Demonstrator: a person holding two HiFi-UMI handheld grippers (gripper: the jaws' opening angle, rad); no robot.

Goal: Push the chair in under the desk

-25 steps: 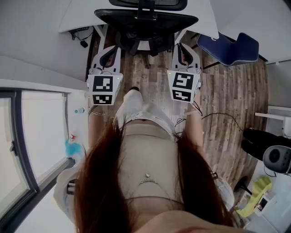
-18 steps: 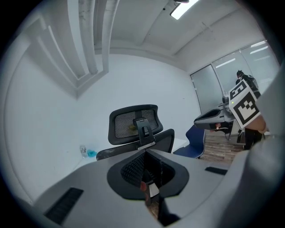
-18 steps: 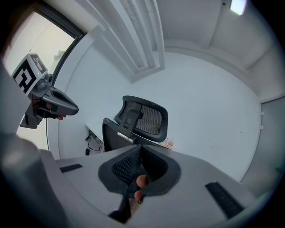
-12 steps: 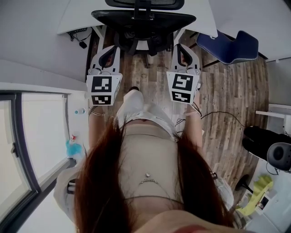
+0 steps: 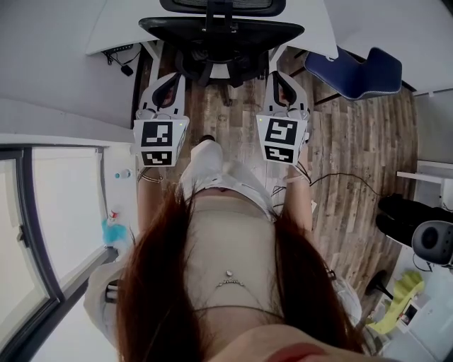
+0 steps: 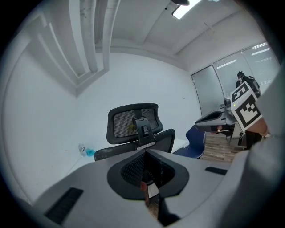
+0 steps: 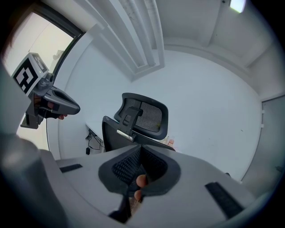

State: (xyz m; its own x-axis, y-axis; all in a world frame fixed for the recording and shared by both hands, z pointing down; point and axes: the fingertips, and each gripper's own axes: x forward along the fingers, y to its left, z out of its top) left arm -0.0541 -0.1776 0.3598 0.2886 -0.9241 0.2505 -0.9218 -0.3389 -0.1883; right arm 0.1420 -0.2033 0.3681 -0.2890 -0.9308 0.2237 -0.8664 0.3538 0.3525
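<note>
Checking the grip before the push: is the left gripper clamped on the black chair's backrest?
No: the left gripper is shut on nothing, with the black chair standing ahead of it.

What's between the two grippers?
In the head view, bare wood floor and one chair leg lie between the left gripper and right gripper.

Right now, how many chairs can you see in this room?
2. A black mesh-backed office chair stands at the white desk, top centre of the head view; a blue padded chair is to its right. More may be hidden.
</note>
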